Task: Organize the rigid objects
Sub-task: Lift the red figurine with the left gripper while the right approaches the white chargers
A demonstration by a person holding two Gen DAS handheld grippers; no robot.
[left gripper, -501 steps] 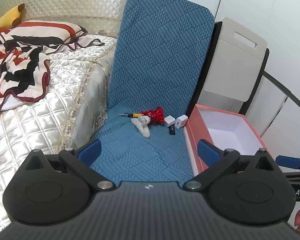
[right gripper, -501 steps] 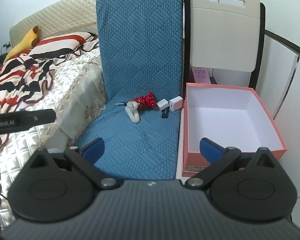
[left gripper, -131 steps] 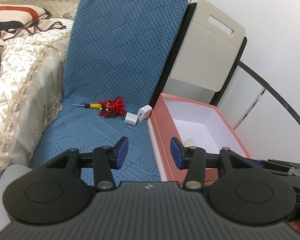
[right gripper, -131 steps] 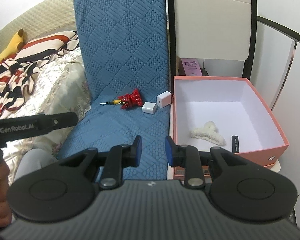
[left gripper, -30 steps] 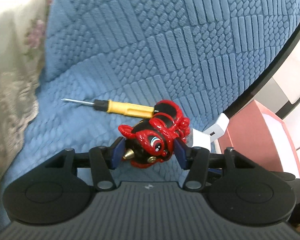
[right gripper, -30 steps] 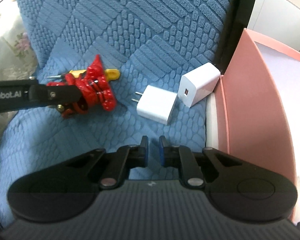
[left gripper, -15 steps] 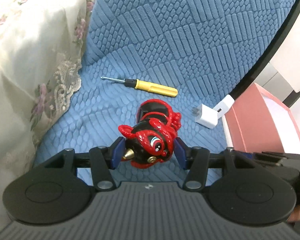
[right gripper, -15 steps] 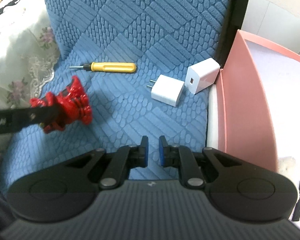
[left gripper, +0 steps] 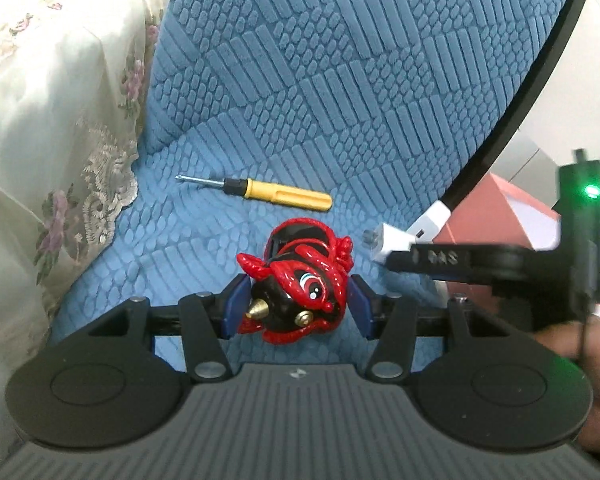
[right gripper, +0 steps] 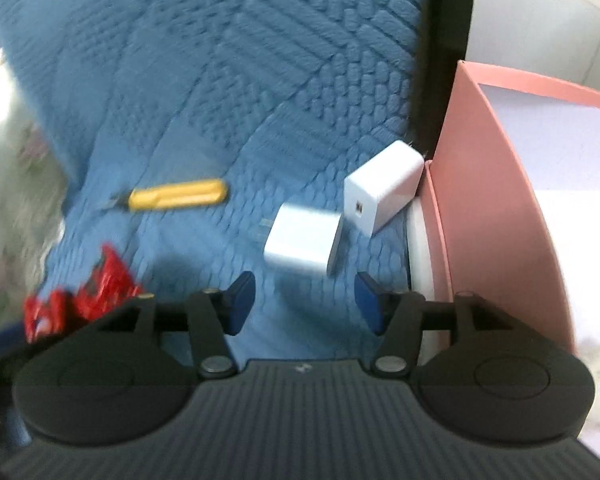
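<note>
Holding glossy red-and-black dragon figurine (left gripper: 300, 286) in left gripper (left gripper: 296, 306), lifted above blue quilted cushion (left gripper: 340, 80). Right gripper (right gripper: 305, 300) opening, nothing between pads, nearing flat white charger block (right gripper: 302, 240) beside pink cardboard box (right gripper: 488, 184). Yellow-handled screwdriver (left gripper: 284, 195) left lying. Risks: slick figurine slipping; charger sliding on soft fabric; grippers colliding.
</note>
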